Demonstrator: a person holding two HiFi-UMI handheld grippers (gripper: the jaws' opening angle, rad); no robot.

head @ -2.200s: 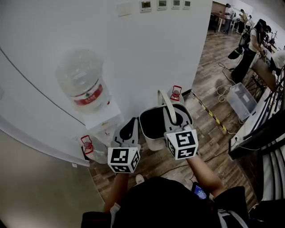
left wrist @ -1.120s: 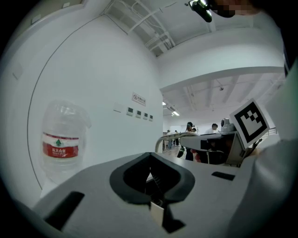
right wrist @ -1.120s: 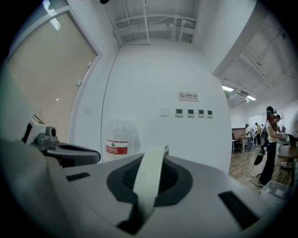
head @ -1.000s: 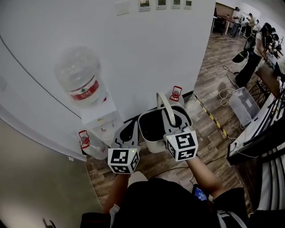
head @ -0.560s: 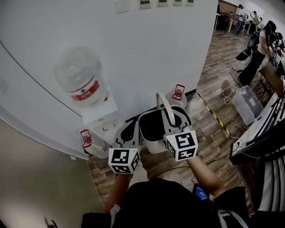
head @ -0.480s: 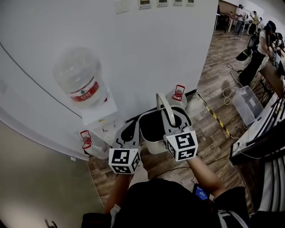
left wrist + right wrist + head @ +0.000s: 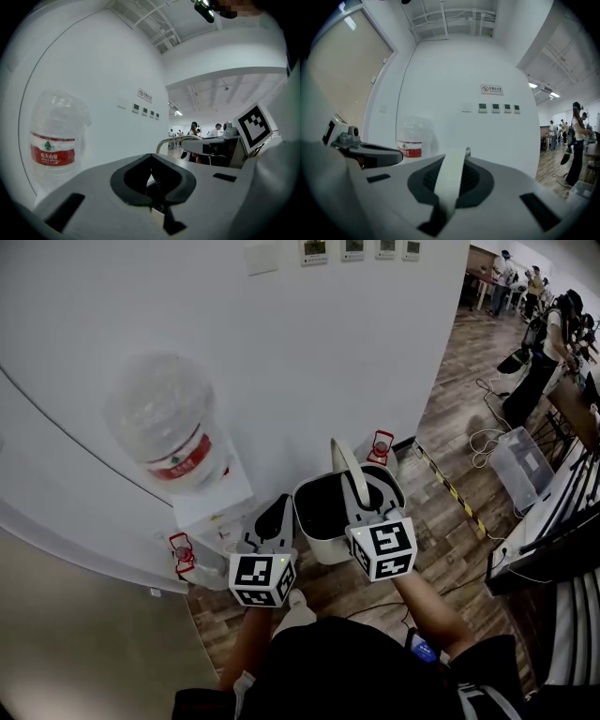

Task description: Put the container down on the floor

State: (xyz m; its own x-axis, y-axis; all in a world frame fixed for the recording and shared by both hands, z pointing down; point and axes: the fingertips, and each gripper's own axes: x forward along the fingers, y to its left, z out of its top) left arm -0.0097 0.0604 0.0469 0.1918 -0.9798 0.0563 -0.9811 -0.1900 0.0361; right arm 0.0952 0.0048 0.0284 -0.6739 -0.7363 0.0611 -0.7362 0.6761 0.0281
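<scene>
A white container (image 7: pixel 312 526) with a dark inside hangs above the wooden floor in the head view, close to the wall. Its pale curved handle (image 7: pixel 348 468) rises over it. My right gripper (image 7: pixel 364 499) is shut on that handle, and the handle strip (image 7: pixel 449 180) runs between the jaws in the right gripper view. My left gripper (image 7: pixel 275 517) is level beside the container's left side, shut and holding nothing. In the left gripper view its jaws (image 7: pixel 153 180) are together, with the handle (image 7: pixel 174 139) off to the right.
A water dispenser topped by a large clear bottle (image 7: pixel 172 430) stands against the white wall at the left. Small red-tagged jugs (image 7: pixel 380 447) (image 7: pixel 184 554) sit on the floor by the wall. A clear plastic box (image 7: pixel 517 459), cables and several people (image 7: pixel 536 341) are at the right.
The grip on the handle is unchanged. Both grippers and the container have shifted a little with the person against the wall and dispenser, and a shoe now shows below the left gripper.
</scene>
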